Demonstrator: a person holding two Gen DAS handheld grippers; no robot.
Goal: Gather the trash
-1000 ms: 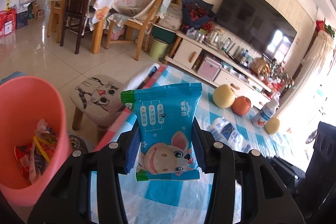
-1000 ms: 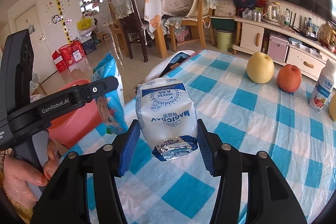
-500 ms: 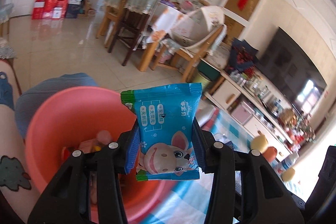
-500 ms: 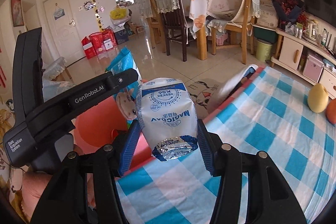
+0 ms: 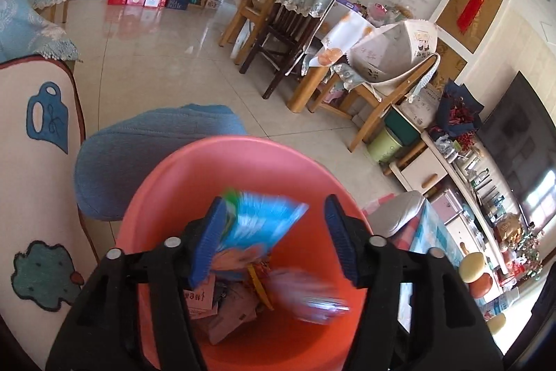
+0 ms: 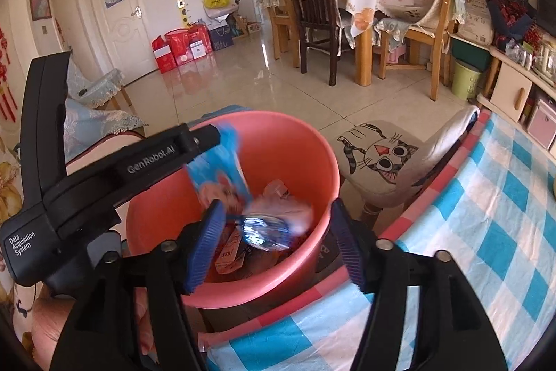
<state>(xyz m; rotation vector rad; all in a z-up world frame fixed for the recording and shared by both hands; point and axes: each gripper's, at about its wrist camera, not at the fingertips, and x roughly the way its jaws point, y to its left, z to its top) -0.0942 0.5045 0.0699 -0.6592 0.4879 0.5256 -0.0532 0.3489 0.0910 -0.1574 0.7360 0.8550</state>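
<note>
So both your claws are parked right over the pink bin [image 5: 239,159], and both sets of jaws are spreading apart as we speak. Your left gripper [image 5: 269,240] has let go of the blue snack wrapper [image 5: 259,225]: it's motion-blurred, tilted, up against the left pad at about 10 o'clock of the gap and clear of the right pad. Nothing's pinching it.

Your right gripper [image 6: 274,240] has also let go. The white milk pouch [image 6: 269,228] is a blur between the pads, sitting lower than them over the bin's inside, not touching either one as far as I can tell. From that camera the blue wrapper shows up again at 11 o'clock, just below your left gripper's black body.

Bin already has a pile of wrappers and a carton at the bottom. The checked tablecloth [image 6: 486,232] is off at 3 to 5 o'clock of the bin in the right view, and the cat-face stool [image 6: 382,162] sits just beside the bin at 2 o'clock.
</note>
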